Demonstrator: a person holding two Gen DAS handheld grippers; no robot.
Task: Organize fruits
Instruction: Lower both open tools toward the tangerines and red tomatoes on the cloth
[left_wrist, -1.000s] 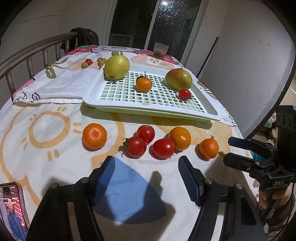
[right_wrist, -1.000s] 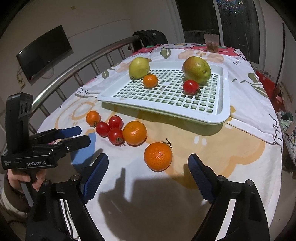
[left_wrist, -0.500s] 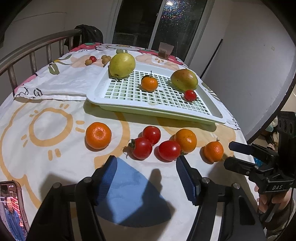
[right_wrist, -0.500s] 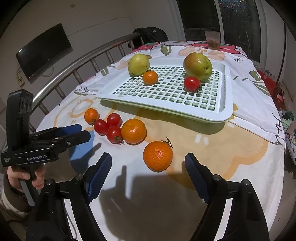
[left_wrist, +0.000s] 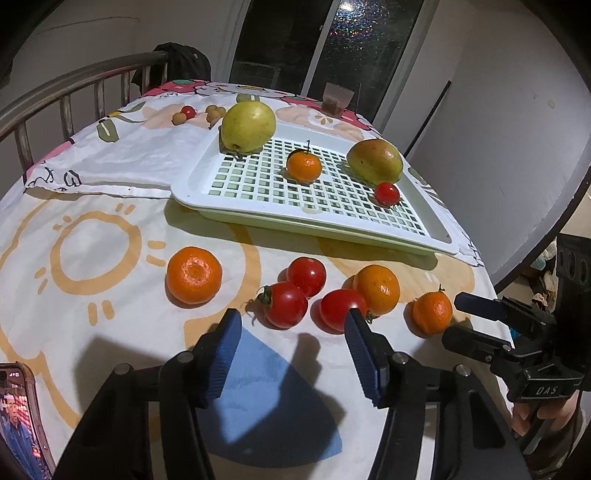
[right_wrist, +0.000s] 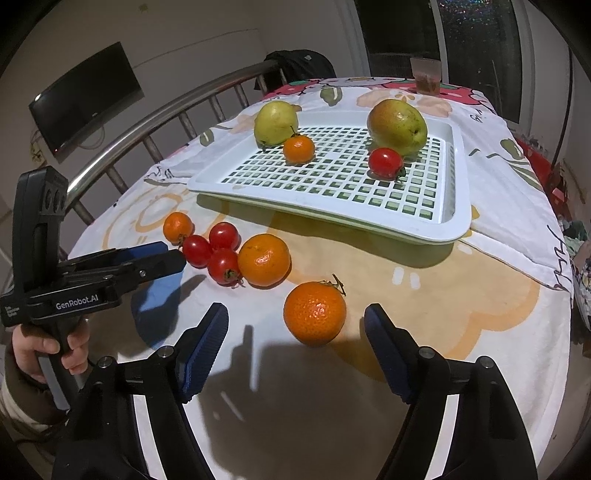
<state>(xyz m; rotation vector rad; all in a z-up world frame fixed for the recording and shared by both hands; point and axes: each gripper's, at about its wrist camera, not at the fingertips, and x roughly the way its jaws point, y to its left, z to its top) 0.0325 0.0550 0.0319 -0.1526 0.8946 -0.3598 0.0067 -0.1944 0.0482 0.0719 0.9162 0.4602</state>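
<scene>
Both claws hover over the table with loose fruit just ahead of them, so the step in hand looks like lining up the next picks for the white slotted plastic tray (left_wrist: 192, 184).

The left claw (left_wrist: 291, 350) has its blue pads apart and closing, with nothing between them yet. A stemmed red tomato (left_wrist: 286, 304) lies on the printed tablecloth (left_wrist: 74, 221) just beyond the tips, touching a second red tomato (left_wrist: 306, 276). A third red tomato (left_wrist: 342, 309) sits by the right pad, against a round orange mandarin (left_wrist: 377, 289).

The right claw (right_wrist: 295, 341) is also apart and closing, empty, with a stemmed orange mandarin (right_wrist: 314, 316) resting on the cloth just ahead, roughly centred between the pads. In my judgement each claw needs to come forward and down until the pads flank its fruit, then press gently, since tomatoes bruise and round fruit rolls. A further orange mandarin (left_wrist: 194, 275) lies alone to the left.

The tray sits farther back on the table and already holds four pieces: a yellow-green pear (left_wrist: 248, 126) at the far left corner, a small stemmed mandarin (left_wrist: 304, 166) near the middle, a red-blushed green pear (left_wrist: 375, 160) on the right, and a small red tomato (left_wrist: 386, 193) just in front of that pear. Much of the grid is free.
</scene>
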